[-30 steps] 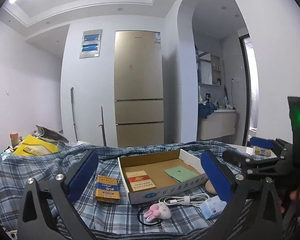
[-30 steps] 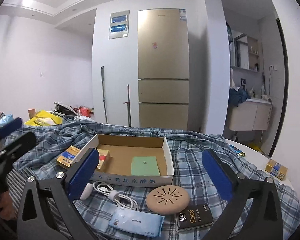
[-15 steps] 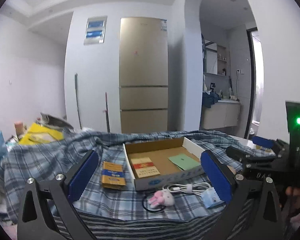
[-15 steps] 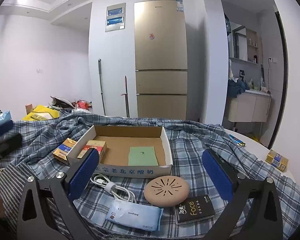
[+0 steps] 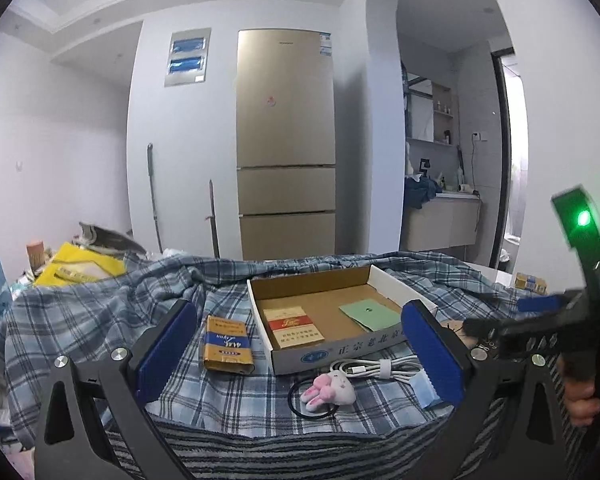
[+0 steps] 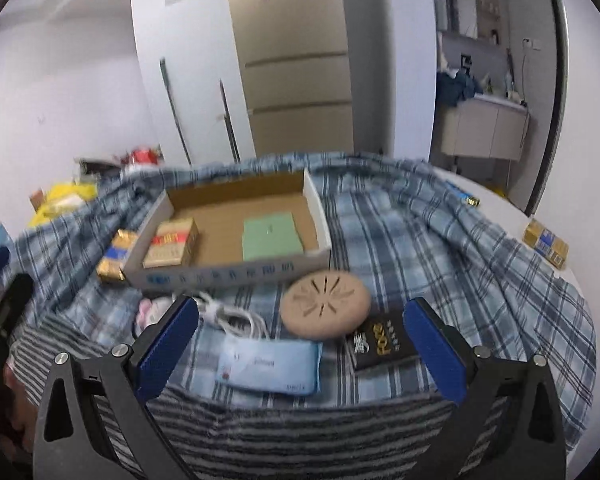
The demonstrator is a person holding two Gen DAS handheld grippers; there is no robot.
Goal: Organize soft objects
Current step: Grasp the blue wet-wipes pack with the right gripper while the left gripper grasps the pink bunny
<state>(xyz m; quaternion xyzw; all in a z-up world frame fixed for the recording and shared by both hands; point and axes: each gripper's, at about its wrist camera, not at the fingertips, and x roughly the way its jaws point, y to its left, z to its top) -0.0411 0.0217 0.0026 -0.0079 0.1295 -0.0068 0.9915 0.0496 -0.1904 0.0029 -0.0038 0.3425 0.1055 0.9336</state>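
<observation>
A tall beige fridge (image 5: 286, 144) stands against the white wall behind a surface draped in a blue plaid cloth (image 5: 100, 312).

The left gripper (image 5: 298, 354) hangs over the near edge, its blue fingers (image 5: 168, 350) spread wide and holding nothing. Between them, at about 6 o'clock, lies a pink plush bunny (image 5: 329, 388) on a black ring, touching neither finger. Just beyond it, toward 1 o'clock, sits a coiled white cable (image 5: 374, 368). At 12 o'clock is a shallow box (image 5: 328, 354) holding a red pack (image 5: 293, 327) and a green card (image 5: 370, 314). A yellow pack (image 5: 227, 344) lies on the cloth at 10 o'clock, beside the box.

The right gripper (image 6: 300, 354) also has its fingers (image 6: 436, 350) wide apart and empty. Between them at 6 o'clock rests a light blue tissue packet (image 6: 270, 366); at 1 o'clock a black packet (image 6: 380, 344) touches a round tan disc (image 6: 325, 310). The box lies further out at 12 o'clock. A hand (image 5: 582, 390) grips the right tool's handle at 3 o'clock in the left view.
</observation>
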